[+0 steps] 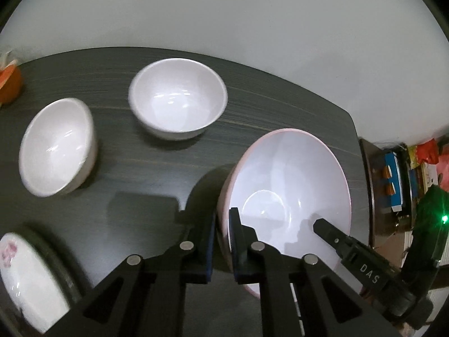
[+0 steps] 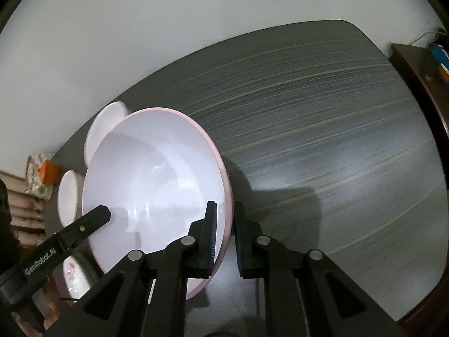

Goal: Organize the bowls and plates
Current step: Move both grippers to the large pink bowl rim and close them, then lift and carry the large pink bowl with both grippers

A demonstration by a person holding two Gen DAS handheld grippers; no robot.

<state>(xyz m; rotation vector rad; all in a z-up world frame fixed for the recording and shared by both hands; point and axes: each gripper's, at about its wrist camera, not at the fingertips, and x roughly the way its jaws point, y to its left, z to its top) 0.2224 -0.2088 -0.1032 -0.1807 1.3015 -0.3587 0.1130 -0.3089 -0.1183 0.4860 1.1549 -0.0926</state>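
Observation:
A large pink-rimmed bowl (image 1: 289,185) is held tilted above the dark table. My left gripper (image 1: 223,238) is shut on its left rim. My right gripper (image 2: 226,236) is shut on the opposite rim of the same bowl (image 2: 151,185). The right gripper's finger (image 1: 331,233) shows inside the bowl in the left wrist view, and the left gripper's finger (image 2: 92,221) shows in the right wrist view. Two small white bowls (image 1: 178,97) (image 1: 57,146) stand on the table beyond. A white plate with a pink flower pattern (image 1: 25,278) lies at the near left.
The dark wood-grain table (image 2: 322,140) stretches to the right, against a white wall. An orange pack (image 1: 9,80) sits at the table's far left corner. A brown shelf with colourful items (image 1: 398,179) stands off the table's right edge.

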